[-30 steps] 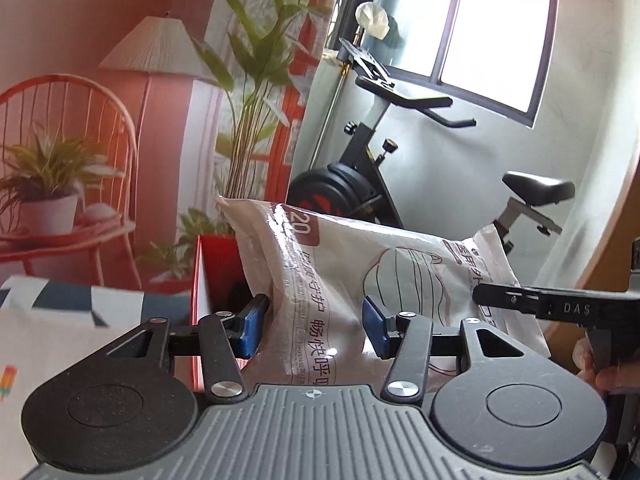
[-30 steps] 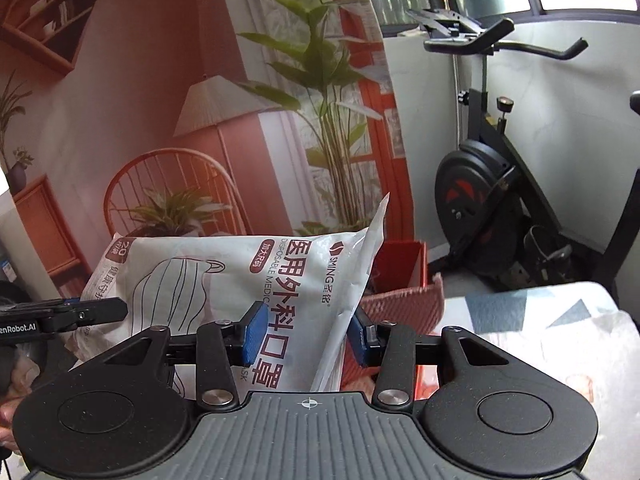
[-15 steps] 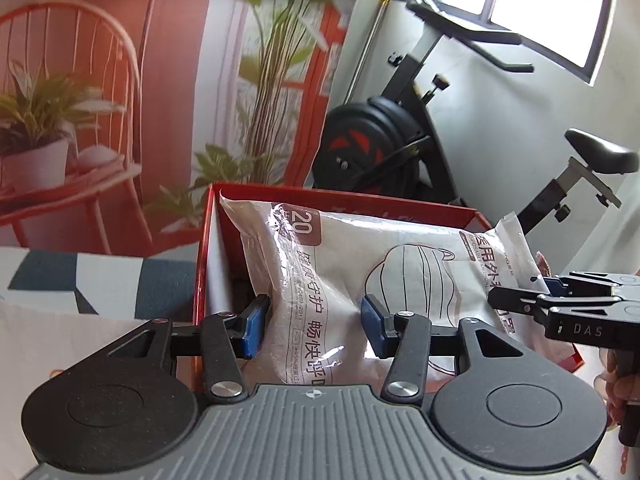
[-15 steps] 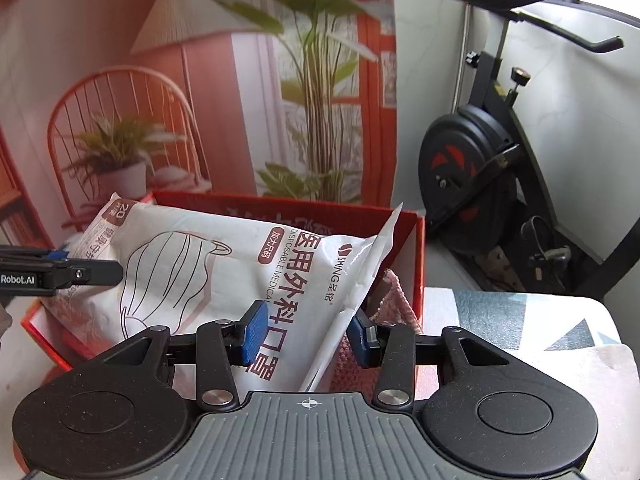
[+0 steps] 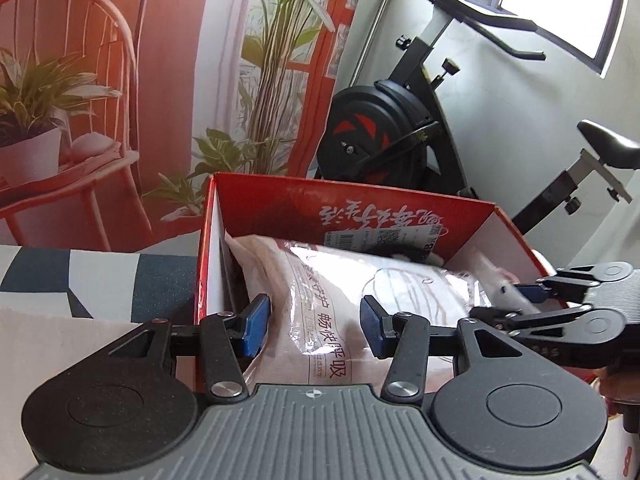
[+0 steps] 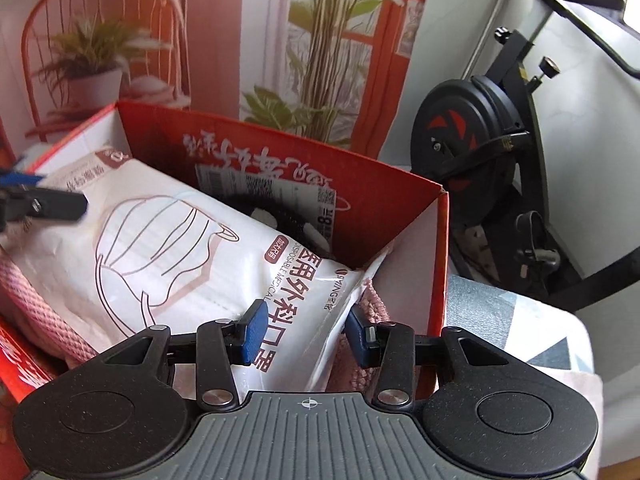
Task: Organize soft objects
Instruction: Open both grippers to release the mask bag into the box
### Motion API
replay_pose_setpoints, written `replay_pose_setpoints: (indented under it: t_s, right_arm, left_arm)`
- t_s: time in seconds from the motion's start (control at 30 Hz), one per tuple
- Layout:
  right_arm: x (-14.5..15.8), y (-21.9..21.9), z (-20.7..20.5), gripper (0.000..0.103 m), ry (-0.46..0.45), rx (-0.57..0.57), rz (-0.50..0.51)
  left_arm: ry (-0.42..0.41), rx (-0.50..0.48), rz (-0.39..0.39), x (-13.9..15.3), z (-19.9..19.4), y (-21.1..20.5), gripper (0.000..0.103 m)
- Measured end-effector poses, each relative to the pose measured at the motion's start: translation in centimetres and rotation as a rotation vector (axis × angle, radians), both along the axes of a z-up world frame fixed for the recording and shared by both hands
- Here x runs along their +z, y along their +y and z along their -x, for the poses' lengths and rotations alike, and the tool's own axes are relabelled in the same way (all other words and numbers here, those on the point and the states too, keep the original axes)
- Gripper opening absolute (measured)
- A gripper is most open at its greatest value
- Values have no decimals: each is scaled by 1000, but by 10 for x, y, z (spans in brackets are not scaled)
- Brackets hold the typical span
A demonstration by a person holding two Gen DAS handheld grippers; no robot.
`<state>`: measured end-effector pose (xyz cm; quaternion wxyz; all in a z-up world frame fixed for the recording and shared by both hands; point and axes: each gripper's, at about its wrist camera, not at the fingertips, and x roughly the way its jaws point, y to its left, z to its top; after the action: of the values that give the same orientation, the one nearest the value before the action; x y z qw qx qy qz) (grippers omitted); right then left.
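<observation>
A white plastic pack of face masks (image 5: 332, 300) (image 6: 160, 248) lies inside a red cardboard box (image 5: 360, 204) (image 6: 304, 168), on top of pink knitted fabric (image 6: 44, 320). My left gripper (image 5: 312, 324) is closed on the pack's left end, its blue pads (image 5: 254, 324) pressing the plastic. My right gripper (image 6: 304, 334) is closed on the pack's right end and shows from the side in the left wrist view (image 5: 532, 300). Something black and white (image 6: 280, 216) lies in the box behind the pack.
The box stands on a cloth with blue, grey and white patches (image 5: 100, 276) (image 6: 500, 320). Behind stand a black exercise bike (image 5: 384, 136) (image 6: 472, 152) and a printed backdrop of a chair and plants (image 5: 60, 92).
Both grippers have come down with the mask pack, from held up above the box to lying inside it. Both stay closed on its ends.
</observation>
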<state>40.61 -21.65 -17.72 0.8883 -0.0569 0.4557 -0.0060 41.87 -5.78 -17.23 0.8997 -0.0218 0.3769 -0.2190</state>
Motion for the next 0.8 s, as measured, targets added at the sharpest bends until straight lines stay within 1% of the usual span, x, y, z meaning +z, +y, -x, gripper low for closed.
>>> replay_pose_setpoints:
  t_s: [0.2,0.3,0.4,0.53,0.57,0.63,0.7,0.73,0.77,0.8]
  right_arm:
    - [-9,13,-4,40,54,35,121]
    - [-8,13,-2,39,44,12,122]
    - [-1,12,4,40,10,-4,111]
    - [20,2,19,47,-67,-41,18]
    - [25,-1,23,51,-86,-56,-25]
    - [35,-10,32,54,-122,-89,-127]
    - [44,-15,42,55,-138,-117,-179]
    - [47,-16,46,58,-143,-125,-196]
    - [50,-17,50,63,-149,-132,-211]
    - [54,-17,54,65,-156,-142,-223]
  left_arm:
    - [-90,-4,-25,19,16,-2,51]
    - [-121,-2,-39,26,24,-1,51]
    - [-138,7,-62,29,30,0,50]
    - [-135,19,-88,30,34,2,50]
    - [-130,21,-98,30,36,2,50]
    - [-116,33,-119,30,38,3,51]
    - [-115,38,-115,33,44,6,52]
    - [-116,37,-107,35,47,7,55]
    - [-121,40,-101,38,51,9,61]
    - [-129,44,-98,42,55,11,66]
